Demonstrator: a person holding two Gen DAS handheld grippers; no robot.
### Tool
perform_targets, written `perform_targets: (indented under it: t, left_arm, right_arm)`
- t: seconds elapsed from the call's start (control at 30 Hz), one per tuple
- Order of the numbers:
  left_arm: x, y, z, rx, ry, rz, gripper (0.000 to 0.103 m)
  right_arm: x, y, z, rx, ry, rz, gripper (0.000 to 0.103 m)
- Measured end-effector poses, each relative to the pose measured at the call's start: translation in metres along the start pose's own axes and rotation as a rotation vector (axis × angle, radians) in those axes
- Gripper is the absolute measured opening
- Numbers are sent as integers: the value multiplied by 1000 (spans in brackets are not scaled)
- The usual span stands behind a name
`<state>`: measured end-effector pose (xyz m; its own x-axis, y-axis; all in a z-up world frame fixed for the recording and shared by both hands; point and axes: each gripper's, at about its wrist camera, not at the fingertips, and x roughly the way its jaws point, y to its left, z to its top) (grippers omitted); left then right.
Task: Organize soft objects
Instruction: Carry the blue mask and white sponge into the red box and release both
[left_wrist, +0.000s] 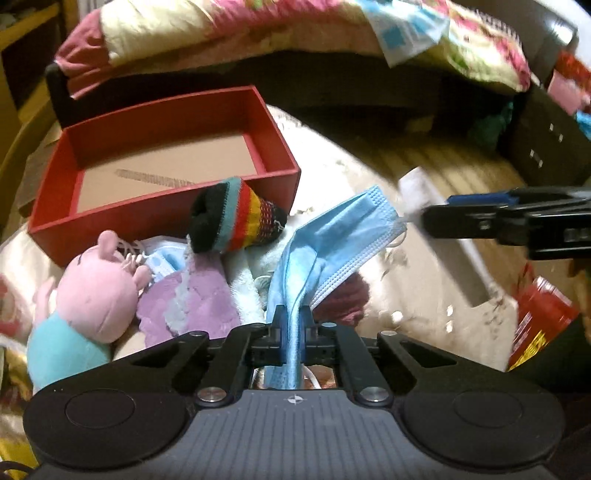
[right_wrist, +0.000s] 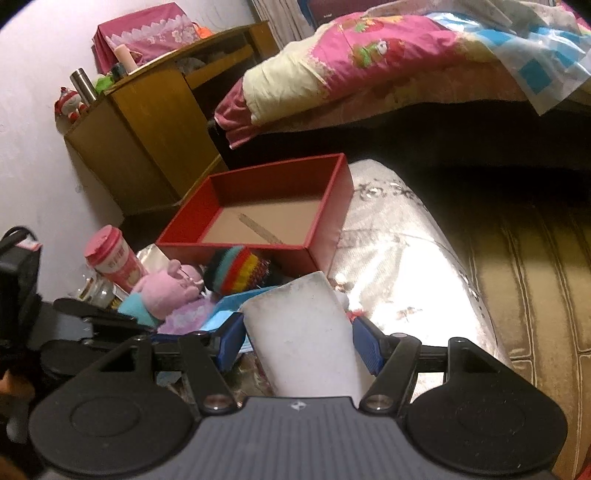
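Note:
My left gripper (left_wrist: 291, 317) is shut on a blue face mask (left_wrist: 343, 236) that sticks up out of it. My right gripper (right_wrist: 299, 332) is closed on a white soft pad (right_wrist: 303, 332); in the left wrist view it (left_wrist: 428, 218) comes in from the right. A red open box (left_wrist: 166, 166) stands ahead, empty but for a ruler, also in the right wrist view (right_wrist: 266, 206). In front of it lie a striped knit sock (left_wrist: 236, 218), a pink pig plush (left_wrist: 96, 291) and a purple cloth (left_wrist: 192, 302).
A bed with a pink quilt (right_wrist: 369, 62) stands behind the box. A wooden cabinet (right_wrist: 155, 125) is at the left. A pink cup (right_wrist: 114, 258) stands left of the plush. A red packet (left_wrist: 539, 325) lies at the right.

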<state>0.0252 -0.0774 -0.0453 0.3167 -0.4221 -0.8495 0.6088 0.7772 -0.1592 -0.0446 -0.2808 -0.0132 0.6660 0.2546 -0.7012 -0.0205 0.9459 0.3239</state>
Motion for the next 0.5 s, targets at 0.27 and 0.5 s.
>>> perform_targets:
  t: [0.27,0.5]
  left_arm:
    - [-17,-2,-16,-47,-46,53,1]
    - [-37,8,-21,-82,-102,126,1]
  right_arm:
    - [12,21,1,-37,14,-10,41]
    - [24,32,-2,-62,34,-34,41]
